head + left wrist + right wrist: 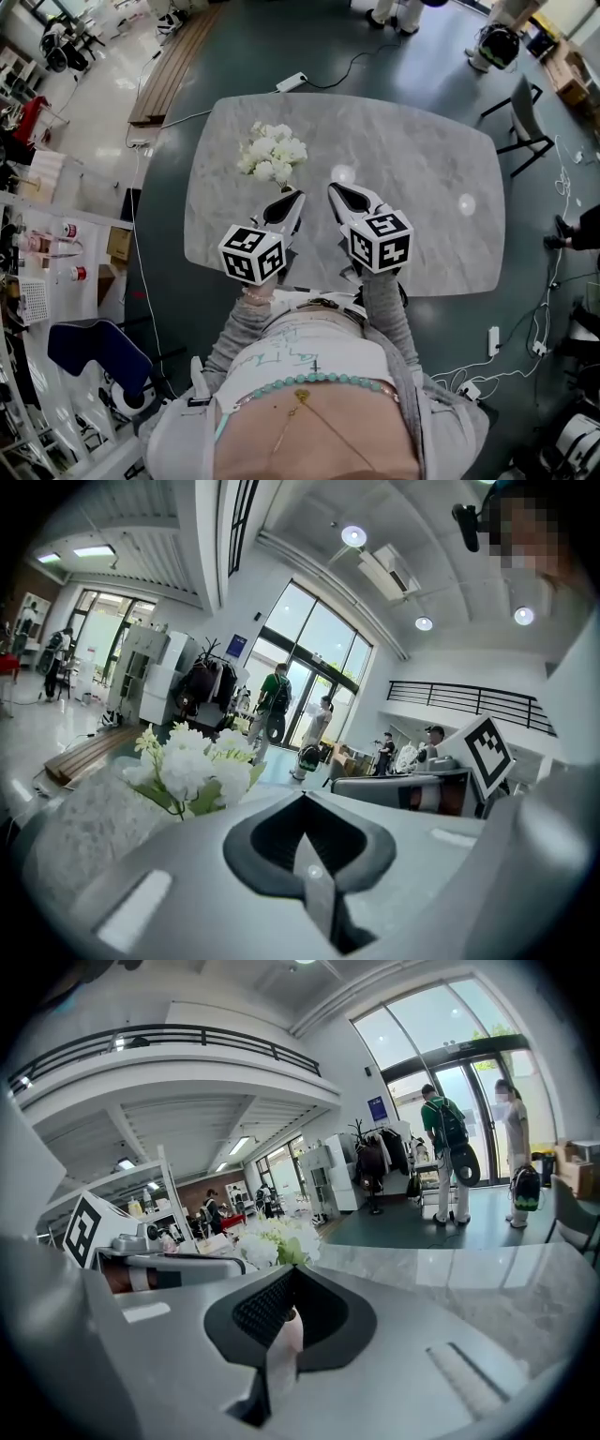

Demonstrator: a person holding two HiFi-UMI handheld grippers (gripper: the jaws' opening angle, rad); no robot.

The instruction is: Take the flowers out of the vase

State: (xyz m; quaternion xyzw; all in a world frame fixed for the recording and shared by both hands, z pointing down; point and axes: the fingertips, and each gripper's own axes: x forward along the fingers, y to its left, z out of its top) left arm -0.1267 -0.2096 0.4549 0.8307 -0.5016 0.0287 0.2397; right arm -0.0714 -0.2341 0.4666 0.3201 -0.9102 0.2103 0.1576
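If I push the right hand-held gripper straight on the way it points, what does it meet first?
Most likely the white flowers, which lie in line beyond the shut right hand-held gripper, though the depth is unclear.

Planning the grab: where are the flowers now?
In the head view, the flowers stand on the table's left half, just beyond the tip of the left gripper.

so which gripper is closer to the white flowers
The left gripper: its tip is close beside the white flowers, while the right gripper is farther off.
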